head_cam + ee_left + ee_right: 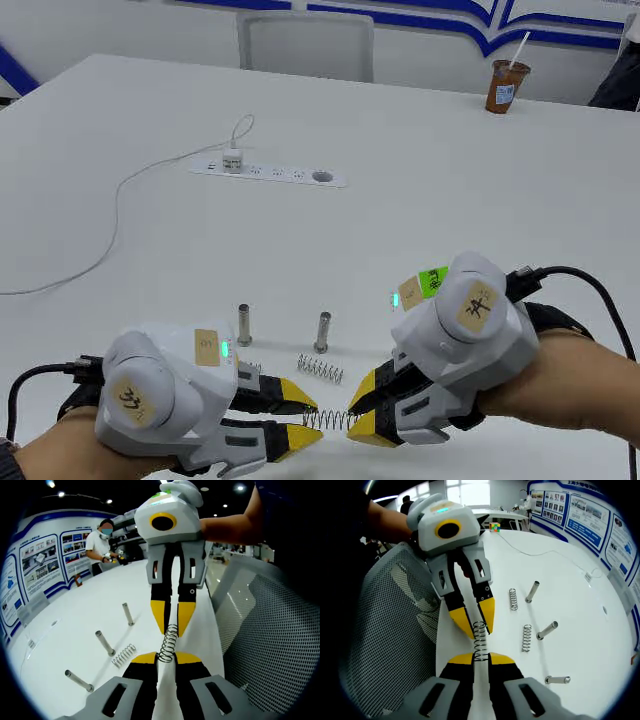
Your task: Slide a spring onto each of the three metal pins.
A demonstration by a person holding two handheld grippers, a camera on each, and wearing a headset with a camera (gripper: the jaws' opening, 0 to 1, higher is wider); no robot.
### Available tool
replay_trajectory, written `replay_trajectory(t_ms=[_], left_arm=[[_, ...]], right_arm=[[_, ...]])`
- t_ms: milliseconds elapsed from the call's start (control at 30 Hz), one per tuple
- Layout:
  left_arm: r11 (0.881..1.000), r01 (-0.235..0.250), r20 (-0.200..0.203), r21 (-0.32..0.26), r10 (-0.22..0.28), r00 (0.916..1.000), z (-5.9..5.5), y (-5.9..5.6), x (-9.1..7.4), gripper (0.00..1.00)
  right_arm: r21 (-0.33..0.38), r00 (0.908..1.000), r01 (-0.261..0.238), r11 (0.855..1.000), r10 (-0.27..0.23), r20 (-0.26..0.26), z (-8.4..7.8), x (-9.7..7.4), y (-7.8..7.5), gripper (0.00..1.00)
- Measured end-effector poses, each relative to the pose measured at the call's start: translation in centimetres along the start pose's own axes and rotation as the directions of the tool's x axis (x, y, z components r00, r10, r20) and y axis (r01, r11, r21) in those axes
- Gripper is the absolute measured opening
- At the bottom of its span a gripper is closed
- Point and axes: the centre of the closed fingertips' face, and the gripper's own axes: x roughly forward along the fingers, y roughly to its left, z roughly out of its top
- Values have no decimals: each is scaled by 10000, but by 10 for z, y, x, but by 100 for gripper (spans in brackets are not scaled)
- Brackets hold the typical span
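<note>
Left gripper (311, 417) and right gripper (353, 420) both clenched on one spring (332, 418) — opposite ends (nearest pin (322, 332) upright, bare).

The left forearm (40, 455) enters from the near left and the right forearm (585, 385) from the near right, each with a dark strap at the wrist. The left tongs (308, 417) point right and the right tongs (358, 412) point left, so their yellow tips meet nose to nose, just apart. Each pair is pinched nearly closed on one end of a single spring (326, 418), which bridges the small gap between them. Both are held level.
</note>
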Motion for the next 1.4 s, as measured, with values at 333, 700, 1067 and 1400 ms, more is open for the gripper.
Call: replay_trajectory(t_ms=[333, 700, 1067, 1400], left_arm=[[10000, -29, -131, 29, 29, 9999, -3, 0, 0, 11], [10000, -22, -92, -65, 21, 10000, -2, 0, 0, 11], [9997, 45, 49, -230, -44, 10000, 1, -1, 0, 10], [9992, 20, 206, -394, -12, 9998, 4, -2, -1, 10]], right_arm=[[214, 9991, -61, 9998, 52, 419, 13, -10, 2, 11], [172, 9952, 22, 9998, -38, 977, 32, -19, 2, 11], [171, 9940, -13, 9999, -6, 1092, 39, -20, 4, 12], [327, 9957, -80, 9994, 50, 921, 33, -15, 4, 16]])
